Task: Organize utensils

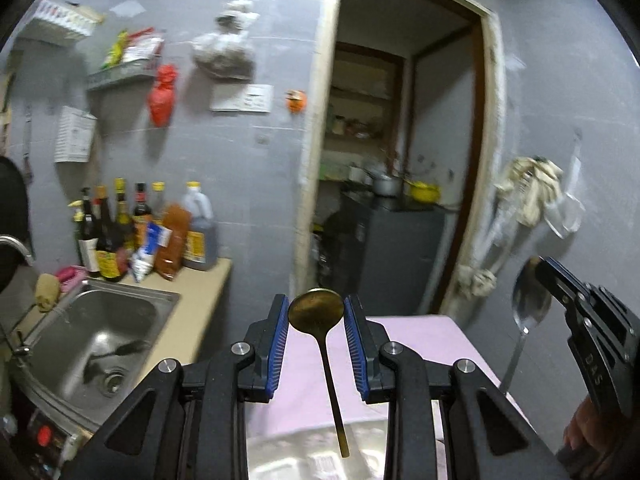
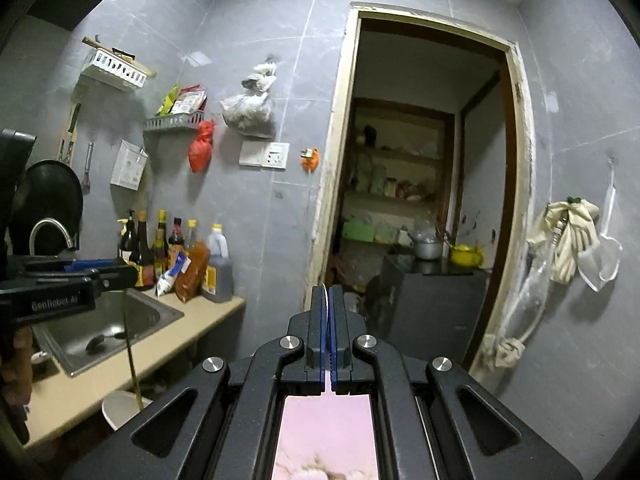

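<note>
L gripper [image 1: 316, 316]: blue pads on either side of brass spoon bowl, clamped on it; also seen from R wrist cam at far left, black body w/ white lettering.
Brass spoon [image 1: 317, 309]: bowl up, pinched betw. L pads; handle hangs down toward cam, tip over pale surface below. In R wrist cam only its thin handle shows, dropping in front of sink.
R gripper [image 2: 328, 312]: pads pressed together on thin edge of steel spoon; from L wrist cam it sits at right edge, clamped on spoon bowl.
Steel spoon [image 1: 530, 300]: bowl up in R gripper, handle slanting down-left. Edge-on in R wrist cam, a pale sliver betw. blue pads.
Spoons rel.: both held up in air, well apart, brass to left of steel.
Pink surface [image 1: 404, 340]: under both grippers, right of counter.
Sink [image 1: 120, 300]: steel, set in beige counter, left of pink surface; dark utensil [image 1: 116, 350] lies in basin near drain. Type unclear, blurred.
Bottles [image 1: 140, 232]: sauce/oil cluster at back of counter by wall, upright.
Doorway [image 2: 420, 180]: open, behind grippers; shelves + pot in next room.
Wall: grey tile; red bag [image 2: 201, 146], clear bag, racks hanging; cloth [image 2: 568, 236] on hook right of door.
</note>
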Tool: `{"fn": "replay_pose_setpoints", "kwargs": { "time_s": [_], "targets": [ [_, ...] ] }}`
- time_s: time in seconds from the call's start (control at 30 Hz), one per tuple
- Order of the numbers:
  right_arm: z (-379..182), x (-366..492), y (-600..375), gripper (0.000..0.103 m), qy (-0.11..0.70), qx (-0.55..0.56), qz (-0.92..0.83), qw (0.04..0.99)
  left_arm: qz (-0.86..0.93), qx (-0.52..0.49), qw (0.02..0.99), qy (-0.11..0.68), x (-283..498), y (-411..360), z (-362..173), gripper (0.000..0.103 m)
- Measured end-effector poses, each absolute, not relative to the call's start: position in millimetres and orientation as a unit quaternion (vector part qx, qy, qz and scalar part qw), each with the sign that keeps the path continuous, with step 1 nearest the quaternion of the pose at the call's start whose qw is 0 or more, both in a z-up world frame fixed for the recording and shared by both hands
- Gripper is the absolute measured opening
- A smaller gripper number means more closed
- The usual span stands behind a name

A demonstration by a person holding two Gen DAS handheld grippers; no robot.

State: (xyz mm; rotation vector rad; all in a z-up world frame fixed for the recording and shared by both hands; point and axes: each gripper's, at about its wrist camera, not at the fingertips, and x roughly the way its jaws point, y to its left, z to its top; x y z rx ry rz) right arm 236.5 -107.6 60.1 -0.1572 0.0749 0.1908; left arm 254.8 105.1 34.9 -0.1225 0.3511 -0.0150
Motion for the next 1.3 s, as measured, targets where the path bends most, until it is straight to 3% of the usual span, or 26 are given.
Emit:
{"fn": "replay_pose_setpoints", "kwargs": {
  "time_s": [0.23,0.67,1.07,1.17,1.23,1.3],
  "targets": [
    [23.1,264.1,-72.4,0.002,0.052,-0.105,0.077,0.99,0.023,-0.081,0.979,0.186,272.8,146.8,13.0,0.027],
    [-29.6,280.2,-70.9,0.002,0.103,-0.103,0.069,0.987,0.012,-0.078,0.974,0.211,280.2,142.2,-50.0,0.027],
    [-31.5,267.1,-83.5,0.003,0.143,-0.077,0.087,0.983,0.0,-0.071,0.966,0.248,271.8,139.3,-59.9,0.031],
    [-27.4,259.9,-92.3,0.013,0.15,-0.064,0.086,0.983,-0.002,-0.077,0.965,0.251,265.4,140.9,-54.3,0.051],
    [-23.1,253.6,-101.5,0.04,0.149,-0.048,0.088,0.984,-0.002,-0.083,0.966,0.246,259.9,141.6,-49.3,0.054],
    [-17.8,248.0,-109.4,0.041,0.146,-0.04,0.088,0.985,-0.003,-0.082,0.965,0.248,257.7,139.7,-45.9,0.054]
  ]
}}
